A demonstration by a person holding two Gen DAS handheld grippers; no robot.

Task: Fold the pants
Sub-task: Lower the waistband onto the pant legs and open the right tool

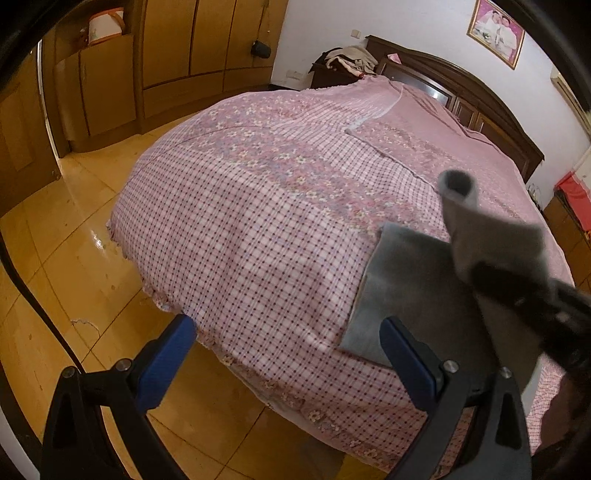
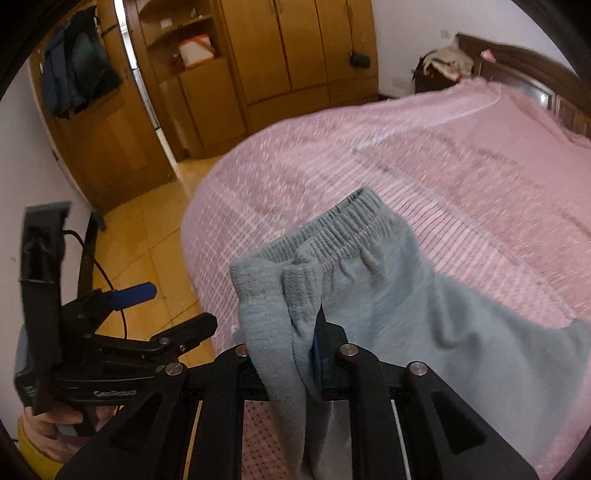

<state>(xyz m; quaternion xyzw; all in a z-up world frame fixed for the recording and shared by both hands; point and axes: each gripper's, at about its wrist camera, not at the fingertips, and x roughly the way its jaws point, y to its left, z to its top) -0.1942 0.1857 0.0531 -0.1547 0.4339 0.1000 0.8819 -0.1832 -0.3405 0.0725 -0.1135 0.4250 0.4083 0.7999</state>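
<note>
Right hand-held gripper [image 2: 291,354], black with blue pads, clenched on a bunched fold of the soft grey fleece pants [image 2: 388,295], fabric pinched between nearly closed jaws. Elastic waistband [image 2: 332,229] lifted above the pads; rest of the pants draped down to the right onto the bed [image 1: 258,206]. In the left wrist view, a flat grey panel of the same pants lying at the near right corner of the pink checked and flowered bedspread, another part raised. Left hand-held gripper [image 1: 288,354] released, blue-padded fingers spread wide, nothing between them, hovering over the bed's near edge just left of the cloth. Beyond: dark wooden headboard [image 1: 461,85], yellow tiled floor [image 1: 74,258], tall wooden wardrobe [image 2: 295,48], framed picture [image 1: 496,31] on the white wall.
</note>
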